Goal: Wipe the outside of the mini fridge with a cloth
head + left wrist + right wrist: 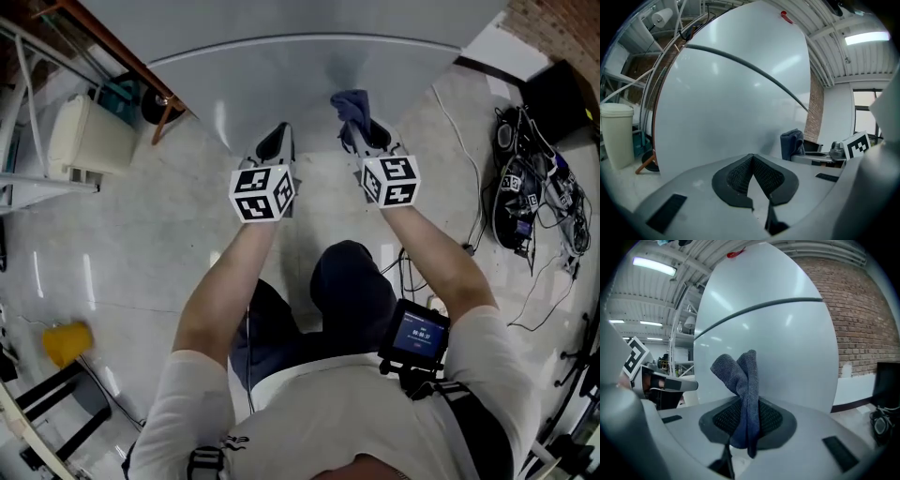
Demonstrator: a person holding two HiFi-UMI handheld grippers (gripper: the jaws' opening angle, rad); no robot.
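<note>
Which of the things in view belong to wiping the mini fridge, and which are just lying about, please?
Job in hand: mini fridge; cloth, clamped in the right hand-held gripper; left hand-held gripper, shut and empty.
Lying about: white bin; yellow object; tangle of cables.

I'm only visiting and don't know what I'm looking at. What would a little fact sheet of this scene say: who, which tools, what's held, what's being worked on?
Who: a person with one gripper in each hand
Left gripper: jaws together, nothing between them
Right gripper: shut on a blue-grey cloth
Worked on: white mini fridge, with a dark seam across its front
Cloth to fridge: close in front of it; contact cannot be told
Nearby: cables on the floor at the right
</note>
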